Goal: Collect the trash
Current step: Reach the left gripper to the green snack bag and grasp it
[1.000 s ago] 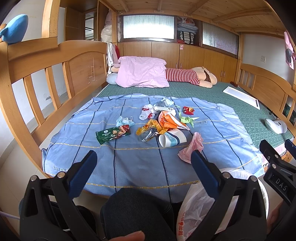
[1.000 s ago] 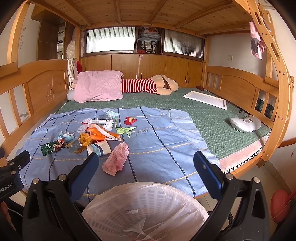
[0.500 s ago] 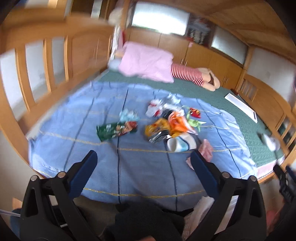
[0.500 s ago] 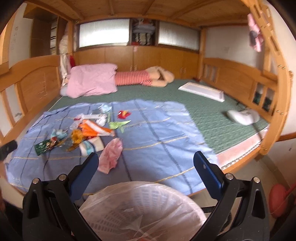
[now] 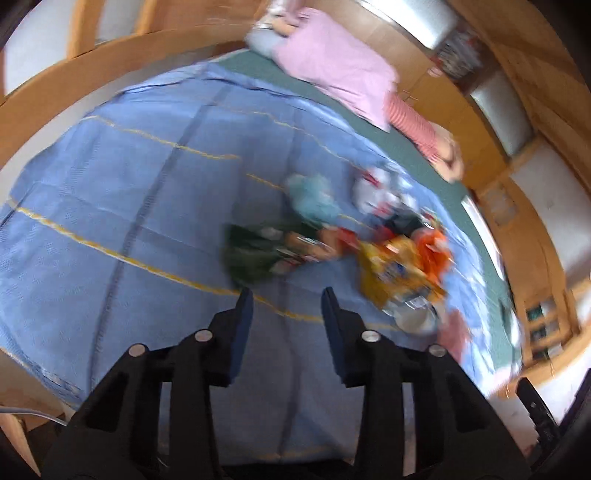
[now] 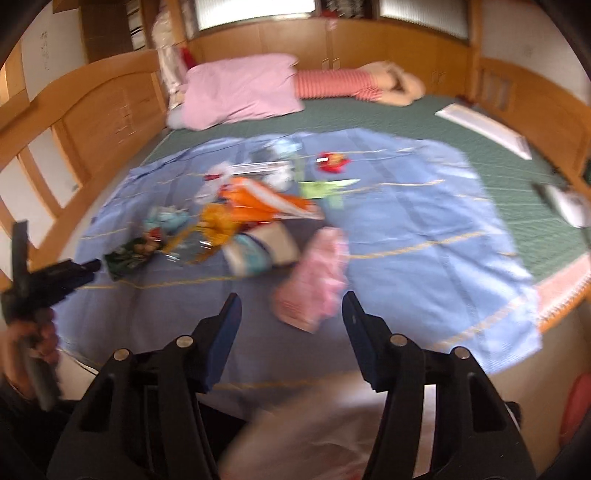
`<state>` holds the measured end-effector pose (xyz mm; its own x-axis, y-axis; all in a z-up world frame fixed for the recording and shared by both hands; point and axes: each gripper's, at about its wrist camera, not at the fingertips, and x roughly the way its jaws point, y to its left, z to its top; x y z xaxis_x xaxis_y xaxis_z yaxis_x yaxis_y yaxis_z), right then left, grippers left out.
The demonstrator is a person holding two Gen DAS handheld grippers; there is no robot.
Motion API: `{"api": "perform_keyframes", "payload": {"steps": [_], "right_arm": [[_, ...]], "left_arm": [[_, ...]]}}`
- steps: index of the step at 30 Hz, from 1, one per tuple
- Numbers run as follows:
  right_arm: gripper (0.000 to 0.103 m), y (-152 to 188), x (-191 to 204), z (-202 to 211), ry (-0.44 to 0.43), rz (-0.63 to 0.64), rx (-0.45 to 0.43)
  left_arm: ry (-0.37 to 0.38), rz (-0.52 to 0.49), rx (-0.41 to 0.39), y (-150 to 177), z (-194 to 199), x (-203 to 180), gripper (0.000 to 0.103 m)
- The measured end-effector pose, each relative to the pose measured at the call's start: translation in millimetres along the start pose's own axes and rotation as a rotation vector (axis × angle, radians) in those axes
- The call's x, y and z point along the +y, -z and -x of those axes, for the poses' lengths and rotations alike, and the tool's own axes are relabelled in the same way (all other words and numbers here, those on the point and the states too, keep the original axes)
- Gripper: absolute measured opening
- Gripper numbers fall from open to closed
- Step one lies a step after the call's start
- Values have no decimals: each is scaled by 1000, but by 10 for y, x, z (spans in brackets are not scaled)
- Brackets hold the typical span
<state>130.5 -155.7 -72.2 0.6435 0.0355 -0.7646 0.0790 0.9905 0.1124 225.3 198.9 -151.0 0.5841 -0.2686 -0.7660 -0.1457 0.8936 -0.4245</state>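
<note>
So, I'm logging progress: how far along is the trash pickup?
Barely begun. Nothing collected: the litter pile lies on the blue sheet. Left gripper nears the green wrapper, right gripper the pink bag; both have been closing, empty. Everything remains.

Daylit room, lit by frosted windows (image 6: 255,9) at twelve o'clock. Both fisheye views are smeared by motion blur; edges are bowed and vignetted.

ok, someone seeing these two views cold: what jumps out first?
The bright heap of trash in the middle of the blue sheet, orange and yellow wrappers loudest. Next, a crumpled pink bag lying just beyond the right gripper, whose fingers have just been closing with nothing between them. Behind, a pink pillow sits at the head of the bed.
</note>
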Motion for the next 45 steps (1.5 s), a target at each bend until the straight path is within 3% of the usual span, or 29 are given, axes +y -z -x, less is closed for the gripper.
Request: {"api": "perform_keyframes", "payload": {"steps": [2,9,12,14,16,17,18,21,22,25,26,28,29,31,32,34,35,36,37,38,39,42,45], "right_arm": [[59,-174,234,-222,-37,5,24],[70,-826,1210,-1282,-21,45,91],[70,-904,1546,-1635,-131,10,167],[70,-916,1773,-1868,-124,19,210],[70,-886,2000,-2123,-98,49,256],[69,-863,2059,-2210,-92,53,273],[57,-818,2116,-2301,-104,52,300],[51,-697,2300,-2291,-169,128,316],[36,-678,2372,-2215,-181,185,302],[39,-642,2466,-2045,-283,302,305],[44,-645,2455,-1969,-270,323,285],[84,-735,2303,-1751,-173,342,173],[89,-777,2213,-1679,-144,330,126],[91,-943,1955,-1594,-14,288,42],[91,-1002,1849,-1637,59,283,42],[91,-1093,1555,-1815,224,251,99],[91,-1089,1418,-1909,245,224,142],[90,-1072,1320,-1964,240,203,177],[77,-1040,1231,-2021,220,187,213],[62,-993,1211,-2054,204,185,231],[35,-946,1181,-2097,198,193,256],[23,-854,1165,-2113,146,178,244],[21,-842,1140,-1877,90,152,180]], "left_arm": [[-69,53,1,-99,-43,47,68],[39,9,-39,-614,-178,71,81],[110,190,10,-724,-183,410,81],[143,333,21,-760,-145,644,81],[124,370,32,-779,-126,735,81],[111,367,34,-782,-125,752,81],[102,367,37,-783,-116,765,81],[108,389,42,-793,-88,822,81],[102,397,40,-794,-77,834,81],[71,399,42,-783,-81,845,83],[67,401,47,-752,-63,876,84],[65,407,60,-727,-78,912,85],[63,407,66,-714,-81,926,87],[53,398,77,-695,-95,942,89],[48,387,88,-691,-116,932,91],[56,362,117,-672,-167,889,91],[66,346,133,-656,-198,851,91],[77,328,145,-642,-222,811,91],[91,304,157,-633,-249,757,91],[105,275,165,-632,-278,683,91],[119,244,170,-624,-299,622,92],[129,128,175,-587,-382,408,92],[131,25,185,-527,-461,235,92]]}}
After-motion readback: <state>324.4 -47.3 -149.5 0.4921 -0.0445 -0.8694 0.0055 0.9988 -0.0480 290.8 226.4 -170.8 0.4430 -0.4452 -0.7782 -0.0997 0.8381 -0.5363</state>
